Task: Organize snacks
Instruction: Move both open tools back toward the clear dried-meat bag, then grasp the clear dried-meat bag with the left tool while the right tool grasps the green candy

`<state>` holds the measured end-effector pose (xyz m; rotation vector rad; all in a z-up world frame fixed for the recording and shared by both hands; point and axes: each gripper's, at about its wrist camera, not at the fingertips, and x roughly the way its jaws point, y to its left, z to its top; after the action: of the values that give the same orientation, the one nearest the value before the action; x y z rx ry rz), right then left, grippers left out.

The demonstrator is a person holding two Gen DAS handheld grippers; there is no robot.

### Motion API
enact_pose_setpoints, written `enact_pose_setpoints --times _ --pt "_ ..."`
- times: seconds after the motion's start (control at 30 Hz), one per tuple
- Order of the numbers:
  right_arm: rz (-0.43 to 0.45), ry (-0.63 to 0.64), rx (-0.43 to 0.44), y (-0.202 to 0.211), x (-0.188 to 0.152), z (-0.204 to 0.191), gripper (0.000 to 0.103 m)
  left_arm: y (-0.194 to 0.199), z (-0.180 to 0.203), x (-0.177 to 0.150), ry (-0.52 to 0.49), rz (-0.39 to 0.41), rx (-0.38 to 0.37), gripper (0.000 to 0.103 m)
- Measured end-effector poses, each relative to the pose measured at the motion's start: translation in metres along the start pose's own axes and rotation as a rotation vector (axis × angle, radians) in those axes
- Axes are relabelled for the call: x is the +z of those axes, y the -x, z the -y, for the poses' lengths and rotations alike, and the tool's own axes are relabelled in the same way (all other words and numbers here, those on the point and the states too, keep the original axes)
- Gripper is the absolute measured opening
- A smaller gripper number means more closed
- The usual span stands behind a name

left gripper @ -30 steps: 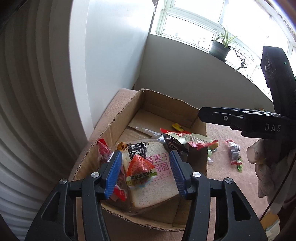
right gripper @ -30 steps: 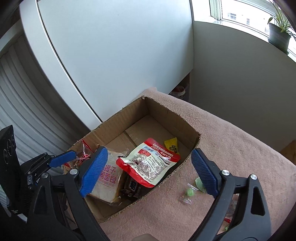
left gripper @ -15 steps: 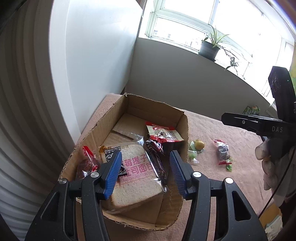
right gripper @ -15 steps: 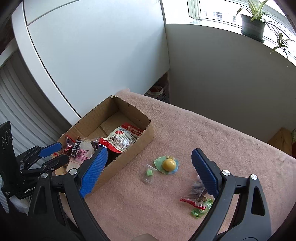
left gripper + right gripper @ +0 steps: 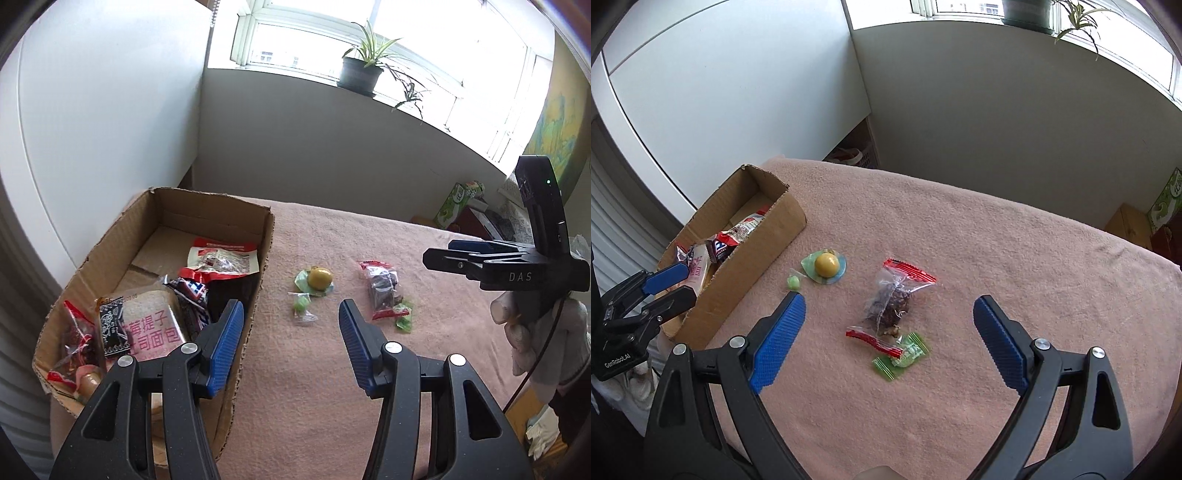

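A cardboard box [image 5: 266, 236] [image 5: 768, 236] on the pink cloth holds a bread pack [image 5: 151, 325], a red-white pouch [image 5: 221, 258] and other snacks. On the cloth lie a yellow ball snack [image 5: 319, 277] [image 5: 826, 264], a small green candy [image 5: 301, 304] [image 5: 793, 282], a clear bag with red ends [image 5: 382, 290] [image 5: 890, 302] and a green wrapper [image 5: 404, 323] [image 5: 901, 356]. My left gripper [image 5: 291, 321] is open and empty beside the box's right wall. My right gripper [image 5: 886, 310] is open and empty around the clear bag, above it.
A white wall panel and grey wall stand behind the table. A potted plant [image 5: 360, 70] sits on the windowsill. A green carton [image 5: 458, 199] [image 5: 1165, 199] stands beyond the table's far right. The cloth's edge falls away at right.
Both grippers have swung right, away from the box and over the loose snacks on the cloth. The red snack seen between my left fingers a second ago is gone from them.
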<state>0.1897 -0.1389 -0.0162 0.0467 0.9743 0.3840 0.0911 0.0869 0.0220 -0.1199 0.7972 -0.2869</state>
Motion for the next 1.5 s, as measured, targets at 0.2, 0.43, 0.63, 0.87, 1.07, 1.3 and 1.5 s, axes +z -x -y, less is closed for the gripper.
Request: enact_pose_setpoints --times 0.2,0.43,0.63,0.87,1.07,1.3,1.5 --pt "-0.031 -0.001 -0.021 -0.017 -0.028 0.012 0.094 -0.02 0.02 0.009 -0.008 -0.029 -0.036 0.053" --pt "-0.053 0.045 -0.03 -0.039 -0.051 0.008 0.09 -0.056 0.043 0.027 0.011 -0.084 -0.093 0.053" --pt "-0.089 -0.033 0.022 -0.048 -0.063 0.017 0.078 -0.093 0.066 0.029 0.007 -0.151 -0.119 0.053" --pt "-0.088 -0.084 0.042 -0.052 -0.064 0.019 0.078 -0.131 0.085 0.035 -0.014 -0.232 -0.131 0.053" --pt "-0.081 -0.059 -0.003 -0.062 -0.055 0.007 0.078 -0.149 0.095 0.032 -0.064 -0.274 -0.106 0.053" --pt "-0.078 0.0 -0.063 -0.069 -0.051 -0.003 0.071 -0.157 0.094 0.033 -0.059 -0.291 -0.136 0.057" --pt "-0.077 -0.008 -0.072 -0.065 -0.053 0.003 0.064 -0.15 0.088 0.036 -0.024 -0.289 -0.173 0.055"
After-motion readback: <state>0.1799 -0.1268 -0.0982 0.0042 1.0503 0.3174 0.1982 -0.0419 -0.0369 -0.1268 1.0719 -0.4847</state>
